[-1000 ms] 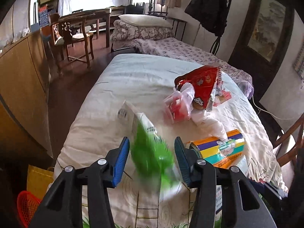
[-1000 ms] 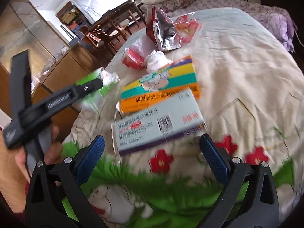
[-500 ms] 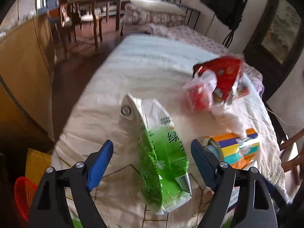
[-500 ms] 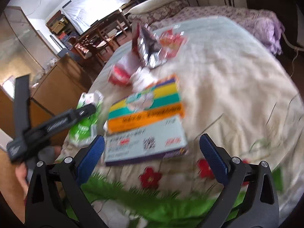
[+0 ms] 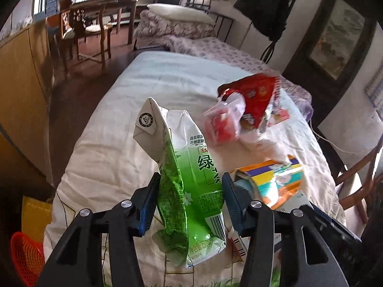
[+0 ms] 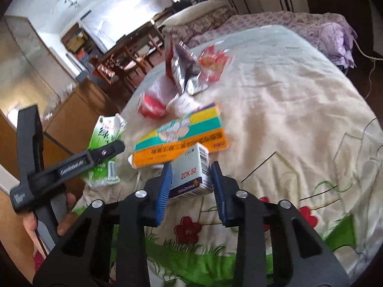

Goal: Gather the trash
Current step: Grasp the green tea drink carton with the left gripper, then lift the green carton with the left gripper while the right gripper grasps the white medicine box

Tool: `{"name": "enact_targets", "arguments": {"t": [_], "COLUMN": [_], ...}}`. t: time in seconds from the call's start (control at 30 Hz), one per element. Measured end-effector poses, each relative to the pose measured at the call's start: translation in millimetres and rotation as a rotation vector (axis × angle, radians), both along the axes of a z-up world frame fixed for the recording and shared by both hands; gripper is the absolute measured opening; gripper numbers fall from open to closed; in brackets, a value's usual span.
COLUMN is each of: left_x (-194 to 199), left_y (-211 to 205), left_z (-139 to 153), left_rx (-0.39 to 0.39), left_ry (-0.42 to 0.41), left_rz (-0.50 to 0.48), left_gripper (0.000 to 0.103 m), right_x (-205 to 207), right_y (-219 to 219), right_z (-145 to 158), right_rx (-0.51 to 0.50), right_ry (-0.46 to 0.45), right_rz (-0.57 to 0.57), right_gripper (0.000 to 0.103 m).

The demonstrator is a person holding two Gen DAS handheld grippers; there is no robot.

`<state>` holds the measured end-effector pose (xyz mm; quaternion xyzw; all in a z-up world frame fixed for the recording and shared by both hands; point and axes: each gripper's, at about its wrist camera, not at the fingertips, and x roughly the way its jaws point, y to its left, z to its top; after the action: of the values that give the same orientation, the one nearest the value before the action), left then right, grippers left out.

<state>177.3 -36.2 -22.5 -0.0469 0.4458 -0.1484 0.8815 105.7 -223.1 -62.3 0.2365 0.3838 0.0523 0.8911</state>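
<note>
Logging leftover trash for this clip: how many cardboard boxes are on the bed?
2: a white ZOK 50 box between the right gripper's fingers, and a striped yellow, teal and orange box lying just beyond it. More may be hidden under other litter.

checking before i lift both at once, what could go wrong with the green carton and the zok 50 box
The green carton is crumpled and soft, so the left gripper fingers may crush it further or let it slide out. The ZOK 50 box sits skewed between the right gripper fingers, one end near the orange box; it could twist free or drag that box.
</note>
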Motion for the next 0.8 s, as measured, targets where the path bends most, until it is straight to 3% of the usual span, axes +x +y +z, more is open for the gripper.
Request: {"name": "enact_targets", "arguments": {"t": [0.2, 0.33, 0.57, 0.7, 0.8], "left_x": [-6.4, -14.9, -14.1, -13.7, -14.8], "left_y": [-5.9, -5.9, -13.4, -14.5, -17.7], "left_z": [7.8, 16.8, 12.4, 12.8, 11.9], "left_rx": [0.003, -0.019, 0.002, 0.009, 0.025], "left_ry": [-0.049, -0.106, -0.090, -0.097, -0.103], "left_rz": [-0.018, -0.036, -0.048, -0.042, -0.047], "left_gripper": [0.051, 0.051, 0.051, 0.051, 0.052], "right_x": [-11.4, -20.5, 3.0, -6.1, -17.6], "right_y": [-20.6, -23.4, -6.0, -10.6, -4.7], "right_z": [17.6, 32.1, 9.7, 8.6, -4.5], "right_rx": [0.036, -0.075, -0.069, -0.039, -0.008], "right_ry": [-0.104, -0.168, -0.035, -0.036, 0.001], "right_rz": [-0.063, -0.133, -0.006, -0.006, 0.015], "right_gripper": [0.024, 0.027, 0.027, 0.058, 0.062]}}
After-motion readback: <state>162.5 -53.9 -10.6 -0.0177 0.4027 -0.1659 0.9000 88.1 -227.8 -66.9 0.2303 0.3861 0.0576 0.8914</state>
